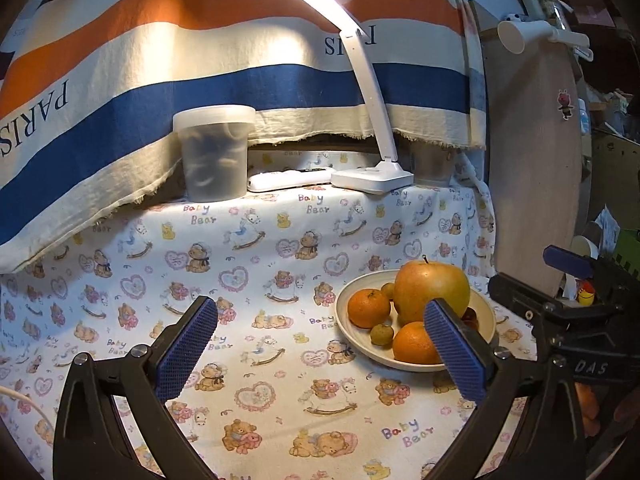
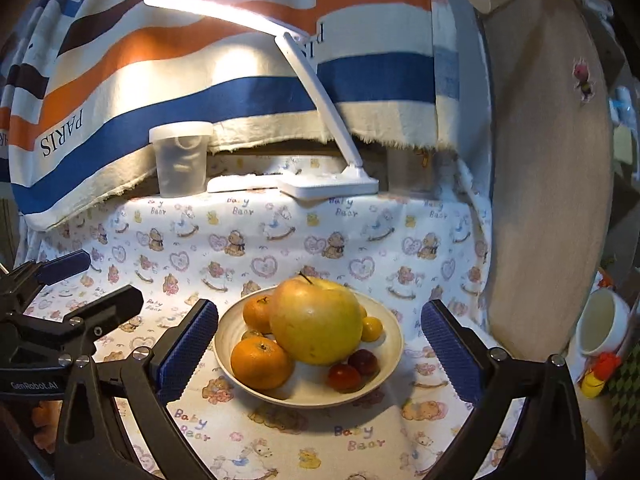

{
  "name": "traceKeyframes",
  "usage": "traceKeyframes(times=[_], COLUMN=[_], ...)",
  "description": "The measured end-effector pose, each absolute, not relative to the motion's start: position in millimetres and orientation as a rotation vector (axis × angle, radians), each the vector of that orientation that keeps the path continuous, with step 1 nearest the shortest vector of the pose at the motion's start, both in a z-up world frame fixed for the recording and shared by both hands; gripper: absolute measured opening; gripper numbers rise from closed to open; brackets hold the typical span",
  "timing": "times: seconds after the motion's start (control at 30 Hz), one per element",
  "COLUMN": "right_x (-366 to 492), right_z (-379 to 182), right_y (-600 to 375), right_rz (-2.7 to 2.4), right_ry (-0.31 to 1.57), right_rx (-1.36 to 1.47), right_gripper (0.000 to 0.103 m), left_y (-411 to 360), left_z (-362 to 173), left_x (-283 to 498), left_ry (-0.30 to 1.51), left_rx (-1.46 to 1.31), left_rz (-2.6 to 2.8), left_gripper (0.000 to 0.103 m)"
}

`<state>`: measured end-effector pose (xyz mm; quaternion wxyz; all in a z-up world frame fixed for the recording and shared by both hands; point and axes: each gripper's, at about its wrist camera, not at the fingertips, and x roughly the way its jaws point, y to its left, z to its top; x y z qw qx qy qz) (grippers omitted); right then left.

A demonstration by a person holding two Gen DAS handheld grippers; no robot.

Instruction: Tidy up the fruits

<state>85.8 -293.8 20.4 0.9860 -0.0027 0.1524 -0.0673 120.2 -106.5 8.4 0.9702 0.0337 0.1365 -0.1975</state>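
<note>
A cream plate (image 2: 390,322) (image 1: 350,294) on the bear-print cloth holds a big yellow apple (image 2: 316,320) (image 1: 430,288), two oranges (image 2: 260,362) (image 2: 257,312), small yellow-green fruits (image 2: 372,328) (image 1: 382,334) and two dark red ones (image 2: 344,376) (image 2: 364,362). My right gripper (image 2: 320,340) stands open with the plate between its fingers, nothing held. My left gripper (image 1: 324,340) is open too, left of the plate, its right finger (image 1: 454,348) covering part of the plate's near side. Each gripper shows at the other view's edge.
At the back stand a lidded translucent tub (image 1: 214,152), a white remote (image 1: 288,180) and a lit white desk lamp (image 1: 372,178) under a striped hanging cloth. A round wooden board (image 2: 548,184) leans at the right, with a white cup (image 2: 604,326) beside it.
</note>
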Motion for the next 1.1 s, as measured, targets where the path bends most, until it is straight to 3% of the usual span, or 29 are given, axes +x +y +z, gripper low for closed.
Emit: traceKeyframes(times=[1.1], right_x=[85.1], right_z=[20.1], right_y=[-291.4], right_rz=[-0.136], right_ry=[0.303], right_rx=[-0.005], right_gripper=[0.102], left_y=[-104.5], left_z=[6.5], left_x=[122.4], left_ry=[0.291], left_rx=[0.082], left_rz=[-0.355], left_gripper=[0.103])
